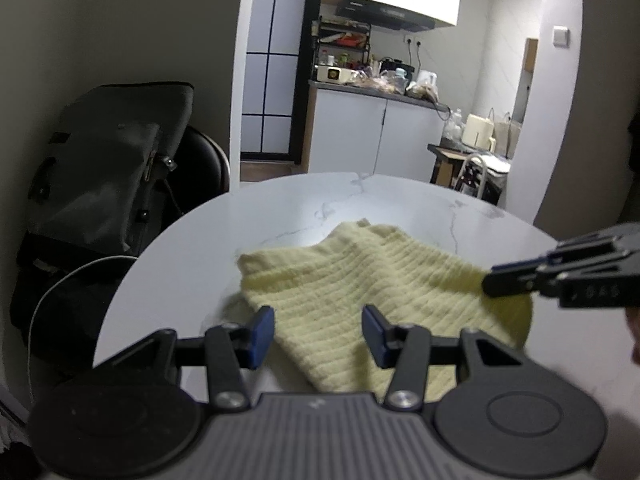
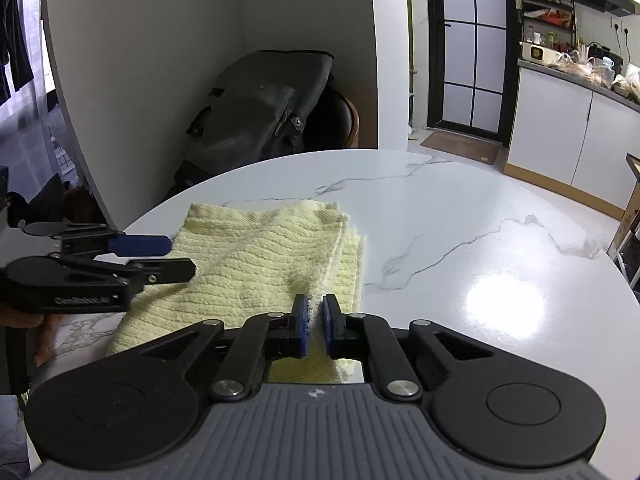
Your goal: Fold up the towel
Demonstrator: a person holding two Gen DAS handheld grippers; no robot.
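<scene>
A pale yellow ribbed towel (image 1: 352, 280) lies partly folded on the round white marble table (image 1: 280, 216). In the right wrist view the towel (image 2: 256, 264) shows stacked layers along its right side. My right gripper (image 2: 315, 312) is shut on a thin ridge of towel at the near edge, with the cloth pinched between its blue pads. From the left wrist view that gripper (image 1: 490, 280) comes in from the right onto the towel's right edge. My left gripper (image 1: 318, 320) stands open just above the towel's near-left part, its pads apart from the cloth. The right wrist view shows it (image 2: 176, 258) over the towel's left edge.
A dark backpack (image 2: 264, 108) rests on a chair behind the table's far-left edge, with a white cable (image 1: 60, 288) below it. A kitchen counter (image 1: 376, 92) with clutter stands farther back. A hand (image 2: 44, 344) holds the left gripper's handle. Bare marble (image 2: 480, 240) spreads to the towel's right.
</scene>
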